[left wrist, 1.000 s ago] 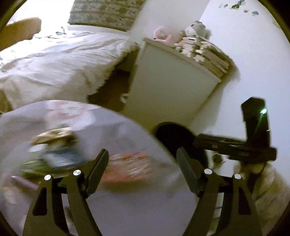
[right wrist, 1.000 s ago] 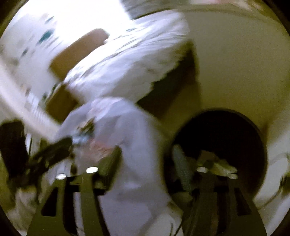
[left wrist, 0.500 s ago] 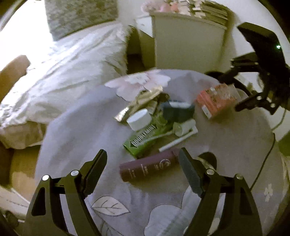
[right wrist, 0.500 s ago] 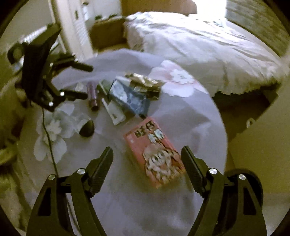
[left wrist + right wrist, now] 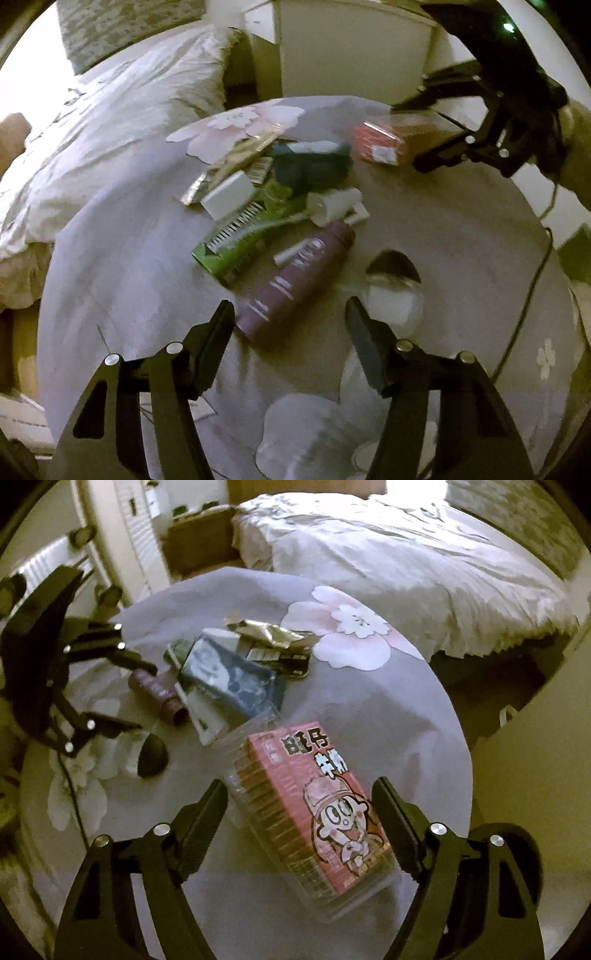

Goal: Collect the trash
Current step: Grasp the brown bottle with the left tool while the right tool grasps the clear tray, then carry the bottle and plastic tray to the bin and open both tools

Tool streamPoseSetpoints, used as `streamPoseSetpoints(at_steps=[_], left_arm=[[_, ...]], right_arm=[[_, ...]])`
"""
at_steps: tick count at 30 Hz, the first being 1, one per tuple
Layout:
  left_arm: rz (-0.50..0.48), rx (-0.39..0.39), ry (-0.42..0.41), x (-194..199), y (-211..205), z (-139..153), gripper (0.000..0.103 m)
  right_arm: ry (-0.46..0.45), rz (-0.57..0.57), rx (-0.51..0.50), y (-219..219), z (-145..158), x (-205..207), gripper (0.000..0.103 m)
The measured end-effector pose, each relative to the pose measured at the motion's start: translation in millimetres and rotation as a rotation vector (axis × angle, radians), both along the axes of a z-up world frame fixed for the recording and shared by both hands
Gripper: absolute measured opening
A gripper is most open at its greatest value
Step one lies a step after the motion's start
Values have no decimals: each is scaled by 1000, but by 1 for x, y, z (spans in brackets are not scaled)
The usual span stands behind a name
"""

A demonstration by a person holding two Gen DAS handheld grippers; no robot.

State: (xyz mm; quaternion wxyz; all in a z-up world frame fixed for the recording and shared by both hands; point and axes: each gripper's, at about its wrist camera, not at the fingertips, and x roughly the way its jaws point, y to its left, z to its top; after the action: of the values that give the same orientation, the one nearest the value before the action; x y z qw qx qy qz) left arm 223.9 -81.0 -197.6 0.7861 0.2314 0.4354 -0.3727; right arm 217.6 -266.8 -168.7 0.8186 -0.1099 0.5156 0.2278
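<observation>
A purple bottle (image 5: 295,284) lies on the floral-clothed round table (image 5: 110,258). My left gripper (image 5: 290,314) straddles its near end; the jaws are closing and the pads stand clear of it. A pink snack box (image 5: 314,805) in clear plastic lies between the fingers of my right gripper (image 5: 299,790), whose jaws are closing a little without touching it. Behind the bottle is a heap: a green pack (image 5: 240,240), a white lid (image 5: 229,195), a dark blue packet (image 5: 314,162) and a gold wrapper (image 5: 236,155).
A bed (image 5: 110,110) borders the table's far side, with a white cabinet (image 5: 351,55) beside it. A dark oval thing (image 5: 391,262) and a black cable (image 5: 532,288) lie on the cloth. A black bin (image 5: 517,849) stands past the table's edge.
Both grippers swung from the bin side over the table and sank toward it. The left now straddles the purple bottle with narrower jaws; the right hangs closer over the pink box.
</observation>
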Motion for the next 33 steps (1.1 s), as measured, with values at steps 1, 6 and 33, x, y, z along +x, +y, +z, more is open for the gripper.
streamPoseSetpoints(at_steps=[1, 6, 33], left_arm=[[16, -3, -4, 2, -2, 0, 62], [47, -18, -17, 6, -11, -1, 50], [324, -338, -7, -41, 16, 60, 25]], right_arm=[[4, -15, 14, -1, 0, 2, 72], [8, -81, 71, -7, 6, 0, 58], [-17, -174, 433, -25, 64, -48, 44]])
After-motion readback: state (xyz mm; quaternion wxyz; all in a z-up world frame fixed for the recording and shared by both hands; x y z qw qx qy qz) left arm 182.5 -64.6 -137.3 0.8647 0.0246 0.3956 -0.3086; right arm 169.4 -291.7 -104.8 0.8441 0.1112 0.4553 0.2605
